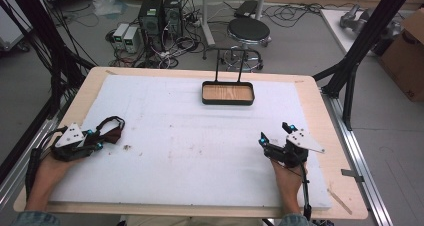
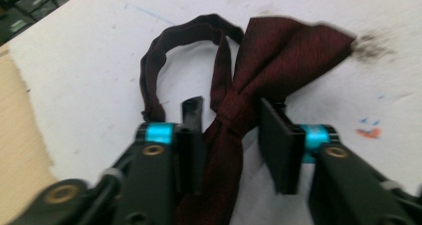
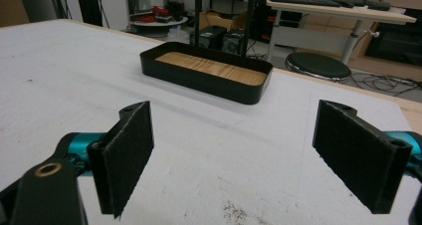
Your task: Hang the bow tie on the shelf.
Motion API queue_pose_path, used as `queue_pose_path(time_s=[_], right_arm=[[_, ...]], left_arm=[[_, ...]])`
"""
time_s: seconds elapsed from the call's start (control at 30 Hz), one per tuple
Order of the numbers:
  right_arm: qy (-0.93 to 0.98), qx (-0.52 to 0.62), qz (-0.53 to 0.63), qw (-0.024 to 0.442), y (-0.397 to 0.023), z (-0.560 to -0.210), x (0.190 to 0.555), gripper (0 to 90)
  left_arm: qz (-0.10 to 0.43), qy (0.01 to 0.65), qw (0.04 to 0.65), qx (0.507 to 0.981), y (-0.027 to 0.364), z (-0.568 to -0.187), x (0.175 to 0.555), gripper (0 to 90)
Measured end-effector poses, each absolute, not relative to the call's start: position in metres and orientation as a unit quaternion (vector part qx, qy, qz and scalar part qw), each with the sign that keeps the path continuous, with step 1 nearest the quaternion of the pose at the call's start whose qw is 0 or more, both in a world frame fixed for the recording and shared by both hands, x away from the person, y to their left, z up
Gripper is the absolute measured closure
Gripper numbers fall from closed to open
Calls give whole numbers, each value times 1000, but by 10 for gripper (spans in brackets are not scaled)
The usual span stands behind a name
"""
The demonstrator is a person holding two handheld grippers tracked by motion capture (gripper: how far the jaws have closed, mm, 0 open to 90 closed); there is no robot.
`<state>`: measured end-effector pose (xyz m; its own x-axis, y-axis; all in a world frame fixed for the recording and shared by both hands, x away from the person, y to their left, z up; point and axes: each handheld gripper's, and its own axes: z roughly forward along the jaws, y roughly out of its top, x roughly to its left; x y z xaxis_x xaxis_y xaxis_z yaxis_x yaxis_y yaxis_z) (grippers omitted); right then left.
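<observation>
The dark red bow tie (image 2: 278, 60) lies flat on the white table (image 1: 200, 151) at its left side, its neck strap (image 2: 169, 51) looped out beside it. The left tool (image 2: 231, 123) straddles the pinched centre knot, 1 pad touching the cloth, the other just beside it with a sliver of gap, so the grip looks not quite made. Judging by its limp folds, the tie is light, soft fabric with no stiffness; it will droop and swing once lifted. The knot seems the best hold, being the thickest, firmest part. The right tool (image 3: 234, 160) rests on the table with its jaws wide apart and nothing between them, pointed at the black tray (image 3: 199, 78)
</observation>
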<state>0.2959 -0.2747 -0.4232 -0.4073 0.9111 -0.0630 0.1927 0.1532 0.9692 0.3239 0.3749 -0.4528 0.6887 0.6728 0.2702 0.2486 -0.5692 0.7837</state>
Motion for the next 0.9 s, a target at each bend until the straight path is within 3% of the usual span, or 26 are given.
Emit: queue_pose_path(time_s=[0.27,0.63,0.9], right_arm=[[670,412,503,357,-274,-423,296,155],[669,411,506,357,-274,-423,296,155],[670,408,508,356,-274,-423,296,155]], left_arm=[[290,282,369,837,372,-452,324,756],[277,277,443,806,351,-435,327,759],[264,239,483,800,318,-419,334,759]])
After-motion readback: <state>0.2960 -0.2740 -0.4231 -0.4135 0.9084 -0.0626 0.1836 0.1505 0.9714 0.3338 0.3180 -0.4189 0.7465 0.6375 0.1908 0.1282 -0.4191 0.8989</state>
